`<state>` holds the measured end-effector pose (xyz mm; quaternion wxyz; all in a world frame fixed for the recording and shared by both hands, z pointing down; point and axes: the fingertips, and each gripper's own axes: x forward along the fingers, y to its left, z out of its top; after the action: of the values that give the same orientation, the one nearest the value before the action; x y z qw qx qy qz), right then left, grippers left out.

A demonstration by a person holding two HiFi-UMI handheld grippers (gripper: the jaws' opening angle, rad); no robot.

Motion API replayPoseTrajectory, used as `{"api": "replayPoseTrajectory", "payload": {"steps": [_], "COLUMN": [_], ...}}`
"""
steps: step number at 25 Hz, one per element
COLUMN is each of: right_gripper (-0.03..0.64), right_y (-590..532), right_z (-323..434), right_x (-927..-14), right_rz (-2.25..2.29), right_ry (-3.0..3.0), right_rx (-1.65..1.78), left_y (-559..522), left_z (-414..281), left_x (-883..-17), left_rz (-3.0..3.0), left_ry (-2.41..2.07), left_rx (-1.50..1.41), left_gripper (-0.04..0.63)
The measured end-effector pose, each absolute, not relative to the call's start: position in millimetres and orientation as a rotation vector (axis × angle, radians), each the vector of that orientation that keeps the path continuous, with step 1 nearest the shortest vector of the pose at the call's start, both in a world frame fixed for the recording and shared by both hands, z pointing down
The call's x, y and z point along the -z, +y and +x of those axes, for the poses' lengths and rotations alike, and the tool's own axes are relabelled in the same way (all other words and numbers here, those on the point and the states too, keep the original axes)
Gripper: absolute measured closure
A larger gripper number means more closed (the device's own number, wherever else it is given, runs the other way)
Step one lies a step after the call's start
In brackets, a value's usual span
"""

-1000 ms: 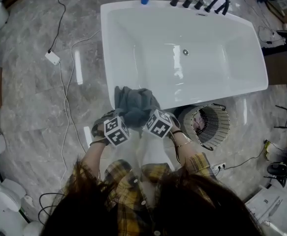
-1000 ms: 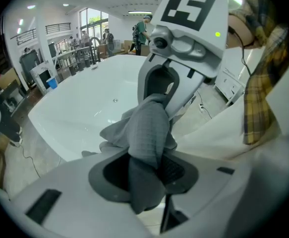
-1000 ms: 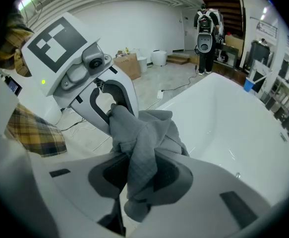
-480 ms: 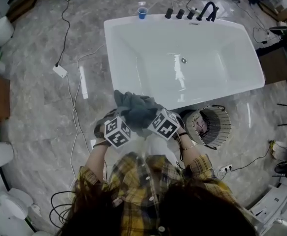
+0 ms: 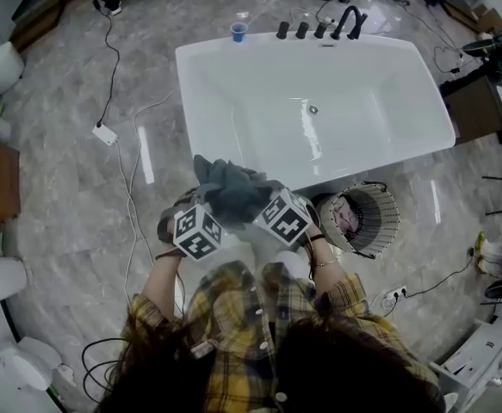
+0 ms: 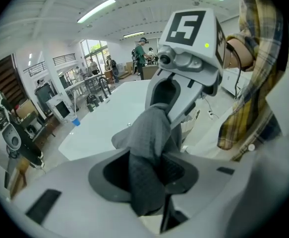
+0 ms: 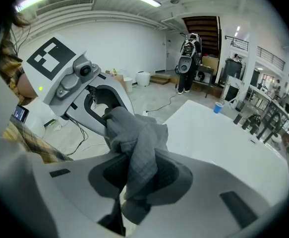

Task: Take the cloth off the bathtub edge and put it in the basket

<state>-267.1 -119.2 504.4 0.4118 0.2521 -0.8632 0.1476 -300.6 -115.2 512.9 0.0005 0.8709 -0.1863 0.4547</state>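
Note:
A grey cloth [image 5: 230, 191] hangs bunched in the air between both grippers, just in front of the white bathtub's near edge [image 5: 233, 170]. My left gripper [image 5: 207, 213] is shut on one end of the cloth [image 6: 149, 155]; the right gripper [image 5: 255, 209] is shut on the other end [image 7: 137, 157]. Each gripper view shows the other gripper close by with cloth folds between. A round wire basket [image 5: 362, 219] stands on the floor to the right of my right hand, beside the tub.
A blue cup [image 5: 238, 32] and black taps [image 5: 319, 27] sit on the tub's far rim. Cables and a white adapter [image 5: 104, 134] lie on the marble floor to the left. Equipment and people fill the room's edges.
Both grippers have risen with the cloth, which has come off the tub edge and hangs free. The tub and basket sit slightly lower and farther in the head view.

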Motion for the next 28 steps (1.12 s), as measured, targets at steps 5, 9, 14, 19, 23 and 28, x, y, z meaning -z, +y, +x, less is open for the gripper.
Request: {"api": "replayPoseTrajectory", "payload": {"steps": [5,9,14,19,23,28], "right_gripper": [0.515,0.515,0.515,0.515,0.515,0.515], "right_y": [-124,-122,-116,-106,-94,-74], "right_z": [-241,-202,-134,-49,14,88], "right_x": [-488,-475,-462,-444,-432,-422], "right_rz": [0.698,0.769,0.881,1.014,1.103,1.197], "right_ry": [-2.186,-2.18,-2.133,-2.088,-2.053,-2.027], "right_rx": [-0.372,-0.366,-0.388,-0.394,-0.403,-0.405], "left_y": [-122,-121,-118,-112,-102,-84], "left_z": [-275,-235,-167,-82,-19,56], "left_x": [-494,-481,-469,-452,-440,-430], "left_rz": [2.783,2.844,2.92,2.998,3.054,3.112], "left_ry": [-0.558,-0.507,-0.398,-0.285,-0.192,-0.086], "left_rx": [-1.416,-1.423,-1.406,-1.38,-1.372,-1.379], "left_gripper": [0.448,0.448,0.448,0.448,0.448,0.448]}}
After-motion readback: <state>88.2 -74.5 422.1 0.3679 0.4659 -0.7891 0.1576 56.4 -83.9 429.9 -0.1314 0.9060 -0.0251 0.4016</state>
